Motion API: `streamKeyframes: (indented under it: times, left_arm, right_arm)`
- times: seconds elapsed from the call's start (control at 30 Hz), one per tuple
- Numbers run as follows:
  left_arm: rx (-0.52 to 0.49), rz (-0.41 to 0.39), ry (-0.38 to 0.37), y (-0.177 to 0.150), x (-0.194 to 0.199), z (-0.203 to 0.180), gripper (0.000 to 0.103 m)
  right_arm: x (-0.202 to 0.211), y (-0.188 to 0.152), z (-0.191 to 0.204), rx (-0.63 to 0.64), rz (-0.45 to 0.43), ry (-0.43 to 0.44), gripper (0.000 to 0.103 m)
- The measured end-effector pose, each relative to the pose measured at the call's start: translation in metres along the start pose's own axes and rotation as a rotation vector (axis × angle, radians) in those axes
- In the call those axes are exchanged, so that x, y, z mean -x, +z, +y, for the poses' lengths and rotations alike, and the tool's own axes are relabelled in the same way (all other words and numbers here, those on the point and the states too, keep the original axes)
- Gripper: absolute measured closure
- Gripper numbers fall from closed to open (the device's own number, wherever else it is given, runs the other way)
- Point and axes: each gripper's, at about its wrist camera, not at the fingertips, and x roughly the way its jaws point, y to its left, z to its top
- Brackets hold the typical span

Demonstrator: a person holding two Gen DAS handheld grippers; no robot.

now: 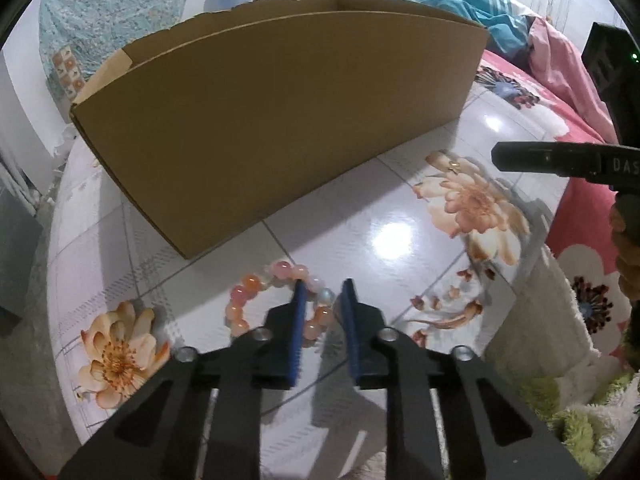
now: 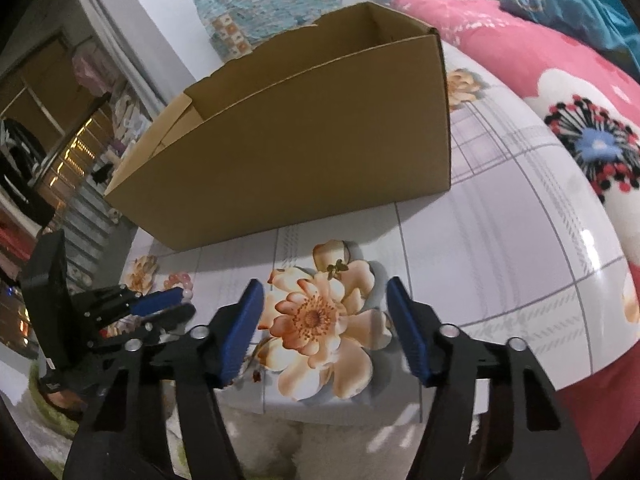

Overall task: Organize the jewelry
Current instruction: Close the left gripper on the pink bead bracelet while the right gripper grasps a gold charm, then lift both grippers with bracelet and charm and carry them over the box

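Low in the left wrist view, my left hand-held gripper (image 1: 325,294) pinches one side of the pink bead bracelet (image 1: 276,300), which lies on the flowered worktop (image 1: 400,200) just in front of the open cardboard box (image 1: 280,120). Its blue pads have closed to a narrow gap across the beads. My right hand-held gripper (image 2: 324,308) hangs with jaws apart and empty over a printed flower. To do this well, I judge, I grip firmly, lift straight, clear the box's near wall.
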Motion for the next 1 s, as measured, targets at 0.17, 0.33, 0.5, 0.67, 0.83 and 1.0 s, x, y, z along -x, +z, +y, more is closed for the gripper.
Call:
streamKeyframes:
  times: [0.17, 0.33, 0.5, 0.67, 0.83, 1.0]
  left_arm:
    - [0.023, -0.015, -0.038, 0.001, 0.0, 0.005, 0.094]
    - [0.007, -0.027, -0.069, 0.002, 0.0, 0.002, 0.094]
    - [0.008, -0.031, -0.081, 0.004, -0.003, 0.002, 0.094]
    - [-0.001, -0.026, -0.084, 0.007, -0.004, 0.002, 0.094]
    - [-0.007, -0.025, -0.086, 0.009, -0.006, 0.001, 0.094]
    - [-0.007, -0.024, -0.085, 0.009, -0.006, 0.001, 0.094]
  right_arm:
    - [-0.008, 0.001, 0.006, 0.067, 0.011, -0.019, 0.071]
    - [-0.022, 0.005, 0.018, 0.148, 0.015, -0.069, 0.078]
    - [-0.032, 0.004, 0.026, 0.237, 0.02, -0.136, 0.081]
    - [-0.039, 0.003, 0.029, 0.315, 0.015, -0.157, 0.081]
    - [-0.037, 0.001, 0.028, 0.39, 0.019, -0.152, 0.081]
    - [-0.036, -0.002, 0.029, 0.41, 0.03, -0.123, 0.091]
